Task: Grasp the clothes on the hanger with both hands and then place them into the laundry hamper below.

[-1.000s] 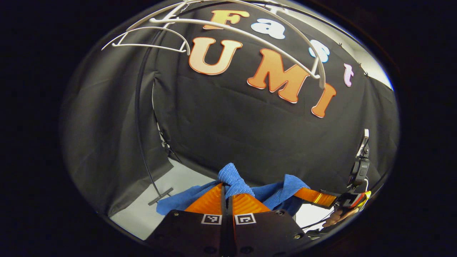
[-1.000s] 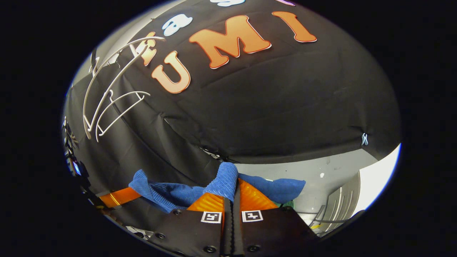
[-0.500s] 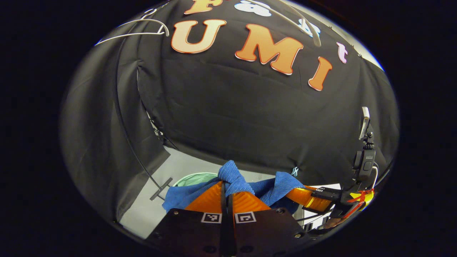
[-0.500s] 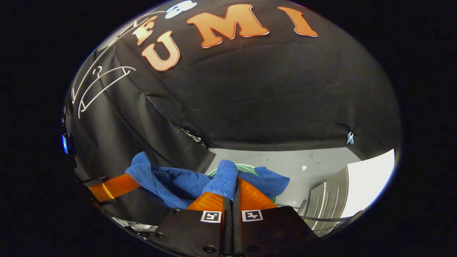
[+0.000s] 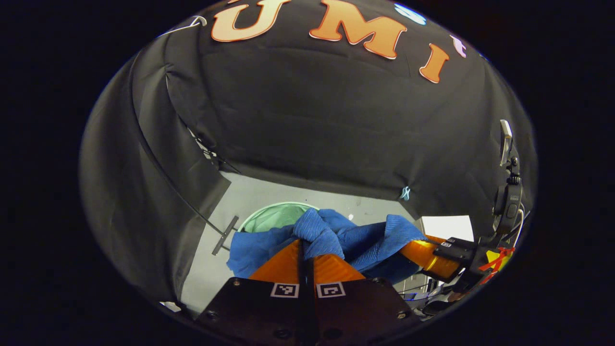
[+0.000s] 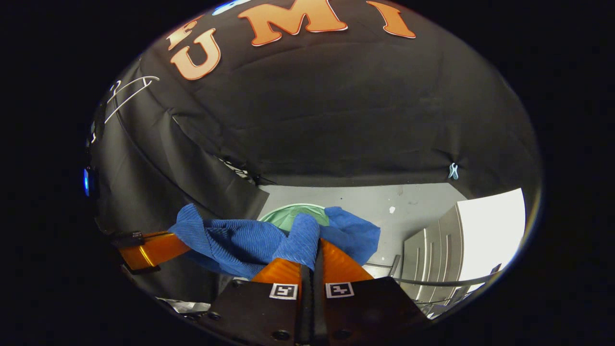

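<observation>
A blue ribbed garment (image 5: 358,236) hangs between the two grippers, off the hanger. My left gripper (image 5: 305,246) is shut on a bunched fold of it, and my right gripper (image 6: 313,242) is shut on another fold of the garment (image 6: 240,240). The other gripper (image 5: 423,253) shows at the right of the left gripper view, also pinching the cloth; in the right gripper view the other gripper (image 6: 153,250) sits at the left. Below the cloth stands the round green laundry hamper (image 5: 269,216), with its rim (image 6: 288,211) partly hidden by the garment. A white hanger (image 6: 127,93) hangs high at the upper left.
The grey floor (image 5: 250,194) spreads around the hamper. A thin black pole with a flat foot (image 5: 224,235) leans by the left wall. A grey metal cabinet (image 6: 432,250) stands at the right. A small clip (image 6: 452,169) pins the cloth wall.
Both grippers have come down with the garment. The hangers have slid up and out of the frame top, and the green hamper and floor have come into view beneath the cloth.
</observation>
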